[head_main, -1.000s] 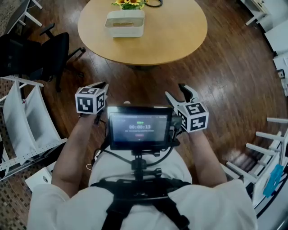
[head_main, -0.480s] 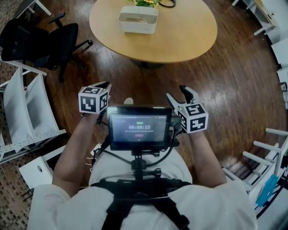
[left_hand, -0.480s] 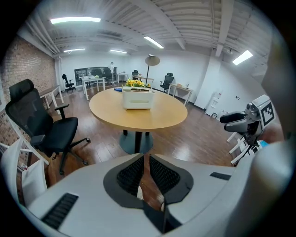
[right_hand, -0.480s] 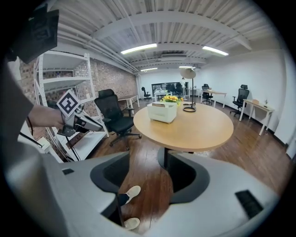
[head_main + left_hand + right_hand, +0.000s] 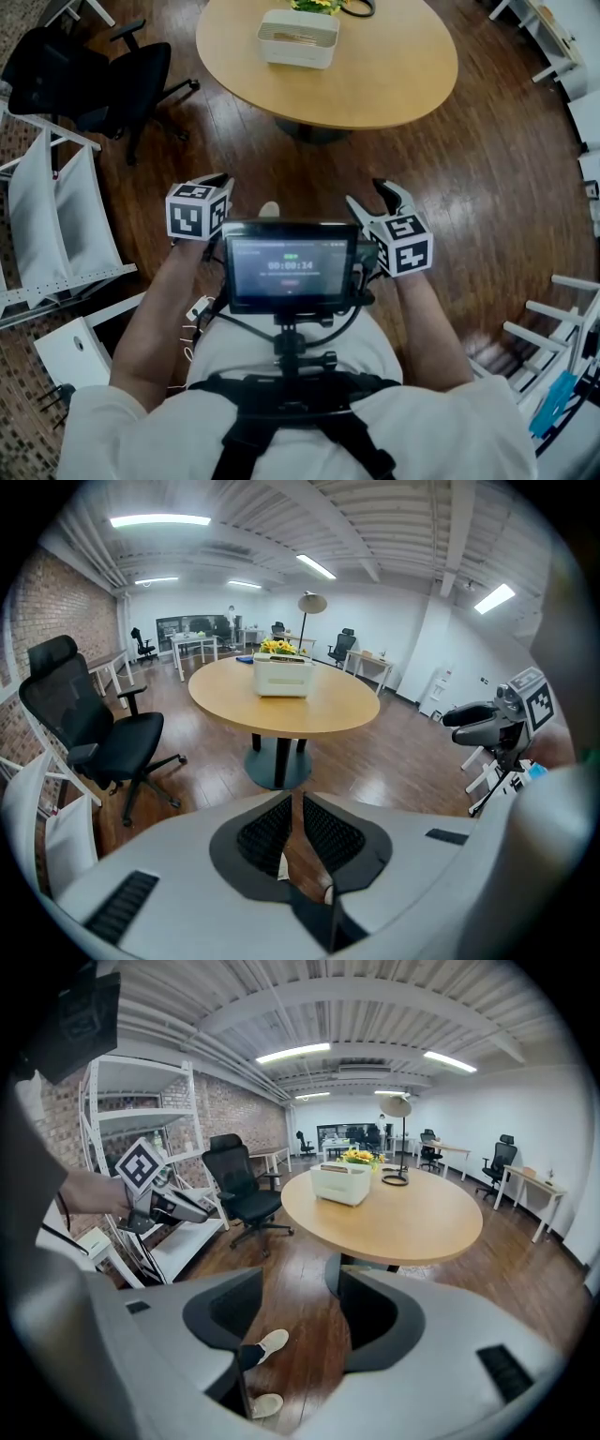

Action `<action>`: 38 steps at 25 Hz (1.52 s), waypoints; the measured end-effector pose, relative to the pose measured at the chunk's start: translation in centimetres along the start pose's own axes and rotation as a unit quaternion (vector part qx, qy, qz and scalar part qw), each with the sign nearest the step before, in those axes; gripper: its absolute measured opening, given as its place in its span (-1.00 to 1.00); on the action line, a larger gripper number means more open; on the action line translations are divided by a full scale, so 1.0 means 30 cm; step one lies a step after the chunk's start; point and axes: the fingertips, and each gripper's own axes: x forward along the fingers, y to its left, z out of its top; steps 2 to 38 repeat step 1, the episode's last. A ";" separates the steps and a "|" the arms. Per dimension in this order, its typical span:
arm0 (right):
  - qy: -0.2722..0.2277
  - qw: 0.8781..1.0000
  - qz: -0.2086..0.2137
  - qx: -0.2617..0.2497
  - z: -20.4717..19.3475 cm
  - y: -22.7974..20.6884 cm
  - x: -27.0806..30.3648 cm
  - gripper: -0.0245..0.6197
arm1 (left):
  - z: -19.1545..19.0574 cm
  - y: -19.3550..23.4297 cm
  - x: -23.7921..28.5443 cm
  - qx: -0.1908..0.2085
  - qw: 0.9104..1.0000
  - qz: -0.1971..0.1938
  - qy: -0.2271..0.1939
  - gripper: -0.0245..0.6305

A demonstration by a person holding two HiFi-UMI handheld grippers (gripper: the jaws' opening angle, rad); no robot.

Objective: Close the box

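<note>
A white box (image 5: 299, 38) with its top open stands on the far side of a round wooden table (image 5: 375, 75); it also shows as the box (image 5: 280, 676) in the left gripper view and the box (image 5: 341, 1182) in the right gripper view. My left gripper (image 5: 217, 180) is held in front of my body, well short of the table, jaws nearly together with nothing between them. My right gripper (image 5: 372, 197) hangs at the same distance from the table, jaws wide apart and empty.
A black office chair (image 5: 89, 89) stands left of the table. White shelving (image 5: 47, 216) is at my left, more white frames (image 5: 562, 328) at my right. Yellow flowers (image 5: 277, 648) and a lamp (image 5: 399, 1110) sit behind the box. Wooden floor (image 5: 487, 169) lies between me and the table.
The table and box have shifted slightly right and nearer in the head view as I move toward them. Both grippers keep their pose.
</note>
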 end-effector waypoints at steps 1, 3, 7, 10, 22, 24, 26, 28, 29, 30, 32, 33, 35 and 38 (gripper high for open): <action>0.001 1.000 0.001 -0.001 0.000 0.005 -0.001 -0.09 | -0.004 0.001 -0.004 0.000 1.000 0.000 0.001 -0.81; 0.001 1.000 0.001 -0.001 0.000 0.005 -0.001 -0.09 | -0.004 0.001 -0.004 0.000 1.000 0.000 0.001 -0.81; 0.001 1.000 0.001 -0.001 0.000 0.005 -0.001 -0.09 | -0.004 0.001 -0.004 0.000 1.000 0.000 0.001 -0.81; 0.001 1.000 0.001 -0.001 0.000 0.005 -0.001 -0.09 | -0.004 0.001 -0.004 0.000 1.000 0.000 0.001 -0.81; 0.001 1.000 0.001 -0.001 0.000 0.005 -0.001 -0.09 | -0.004 0.001 -0.004 0.000 1.000 0.000 0.001 -0.81; 0.001 1.000 0.001 -0.001 0.000 0.005 -0.001 -0.09 | -0.004 0.001 -0.004 0.000 1.000 0.000 0.001 -0.81; 0.001 1.000 0.001 -0.001 0.000 0.005 -0.001 -0.09 | -0.004 0.001 -0.004 0.000 1.000 0.000 0.001 -0.81; 0.001 1.000 0.001 -0.001 0.000 0.005 -0.001 -0.09 | -0.004 0.001 -0.004 0.000 1.000 0.000 0.001 -0.81; 0.001 1.000 0.001 -0.001 0.000 0.005 -0.001 -0.09 | -0.004 0.001 -0.004 0.000 1.000 0.000 0.001 -0.81; 0.001 1.000 0.001 -0.001 0.000 0.005 -0.001 -0.09 | -0.004 0.001 -0.004 0.000 1.000 0.000 0.001 -0.81; 0.001 1.000 0.001 -0.001 0.000 0.005 -0.001 -0.09 | -0.004 0.001 -0.004 0.000 1.000 0.000 0.001 -0.81; 0.001 1.000 0.001 -0.001 0.000 0.005 -0.001 -0.09 | -0.004 0.001 -0.004 0.000 1.000 0.000 0.001 -0.81; 0.001 1.000 0.001 -0.001 0.000 0.005 -0.001 -0.09 | -0.004 0.001 -0.004 0.000 1.000 0.000 0.001 -0.81; 0.001 1.000 0.001 -0.001 0.000 0.005 -0.001 -0.09 | -0.004 0.001 -0.004 0.000 1.000 0.000 0.001 -0.81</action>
